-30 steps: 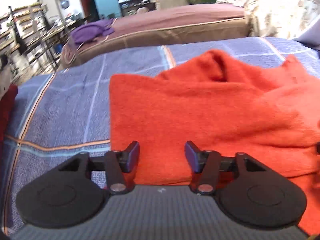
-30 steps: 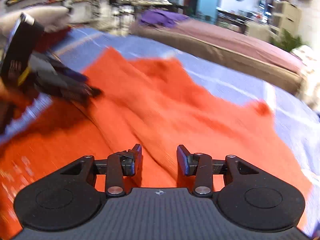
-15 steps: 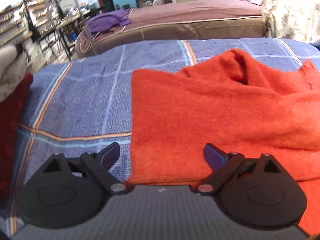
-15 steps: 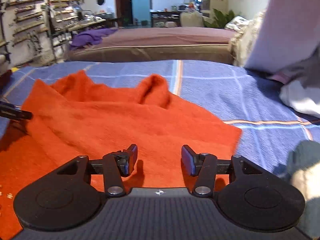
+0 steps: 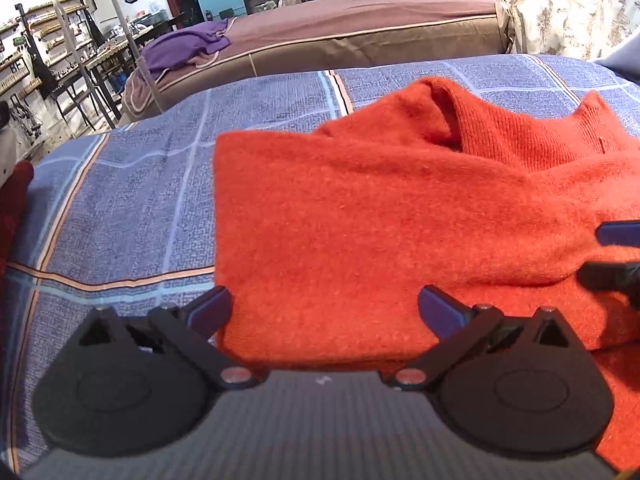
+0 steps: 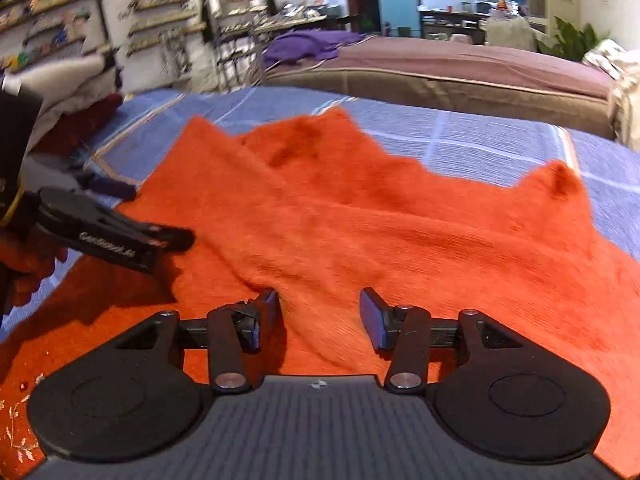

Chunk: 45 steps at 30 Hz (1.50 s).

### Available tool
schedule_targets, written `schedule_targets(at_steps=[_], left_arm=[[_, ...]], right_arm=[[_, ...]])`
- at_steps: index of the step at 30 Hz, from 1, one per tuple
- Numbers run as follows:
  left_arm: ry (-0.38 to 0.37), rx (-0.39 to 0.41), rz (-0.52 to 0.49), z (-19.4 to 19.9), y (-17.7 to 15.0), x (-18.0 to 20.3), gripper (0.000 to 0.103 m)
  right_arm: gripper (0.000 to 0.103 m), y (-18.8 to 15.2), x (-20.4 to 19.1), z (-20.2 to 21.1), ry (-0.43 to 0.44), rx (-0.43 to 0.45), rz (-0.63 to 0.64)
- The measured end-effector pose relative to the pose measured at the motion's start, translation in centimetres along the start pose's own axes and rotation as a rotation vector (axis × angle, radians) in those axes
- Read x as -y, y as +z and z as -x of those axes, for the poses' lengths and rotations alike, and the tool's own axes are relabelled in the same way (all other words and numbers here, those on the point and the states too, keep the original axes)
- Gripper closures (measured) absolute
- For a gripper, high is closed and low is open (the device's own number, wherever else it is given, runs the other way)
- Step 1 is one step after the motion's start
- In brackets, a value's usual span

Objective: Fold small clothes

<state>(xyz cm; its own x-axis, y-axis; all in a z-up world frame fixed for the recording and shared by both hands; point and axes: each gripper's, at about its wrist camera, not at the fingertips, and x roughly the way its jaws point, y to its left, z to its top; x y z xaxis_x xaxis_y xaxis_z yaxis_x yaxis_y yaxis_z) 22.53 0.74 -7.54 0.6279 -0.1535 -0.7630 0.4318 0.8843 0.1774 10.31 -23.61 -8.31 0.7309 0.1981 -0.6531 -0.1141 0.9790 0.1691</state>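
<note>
An orange knit sweater (image 5: 384,216) lies partly folded on the blue plaid bedspread (image 5: 132,208); it also fills the right wrist view (image 6: 400,232). My left gripper (image 5: 324,312) is wide open, low over the folded left edge of the sweater, holding nothing. My right gripper (image 6: 320,316) is open over the sweater's near part, empty. The right gripper's fingers show at the right edge of the left wrist view (image 5: 616,252). The left gripper shows at the left of the right wrist view (image 6: 120,236).
A brown bed (image 5: 360,28) with a purple garment (image 5: 184,48) stands beyond. Dark red cloth (image 5: 12,208) lies at the bedspread's left edge, with white and red folded clothes (image 6: 80,100) there too. Shelves and racks line the far wall.
My left gripper opened from narrow to wide and stayed over the sweater's folded edge. My right gripper swung from the sweater's right corner back toward the left, near the left gripper.
</note>
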Motion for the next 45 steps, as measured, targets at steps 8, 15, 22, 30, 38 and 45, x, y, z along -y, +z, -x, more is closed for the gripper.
schedule_targets(at_steps=[8,15,22,30,38,45], left_arm=[[-0.007,0.007,-0.001,-0.2,-0.1,0.1,0.000],[0.012,0.006,-0.013,0.2,-0.1,0.3,0.000],[0.063,0.067,-0.080,4.2,-1.5,0.7,0.000],[0.067,-0.015,-0.077,7.9,-8.7,0.1,0.000],[-0.033,0.007,0.105,16.4,-14.3,-4.9,0.010],[-0.151,-0.037,0.095,20.8,-19.8,-6.3,0.027]], right_arm=[[0.030,-2.0,6.9,3.9,-0.160,0.041,-0.137],[0.014,-2.7,7.4,5.9,-0.234,0.041,-0.189],[0.000,-4.0,3.8,11.4,-0.203,0.115,-0.045],[0.000,-8.6,4.2,10.1,-0.235,-0.114,-0.155],[0.000,-9.4,2.1,16.4,-0.162,0.060,-0.051],[0.000,-14.3,2.6,21.4,-0.090,-0.002,-0.117]])
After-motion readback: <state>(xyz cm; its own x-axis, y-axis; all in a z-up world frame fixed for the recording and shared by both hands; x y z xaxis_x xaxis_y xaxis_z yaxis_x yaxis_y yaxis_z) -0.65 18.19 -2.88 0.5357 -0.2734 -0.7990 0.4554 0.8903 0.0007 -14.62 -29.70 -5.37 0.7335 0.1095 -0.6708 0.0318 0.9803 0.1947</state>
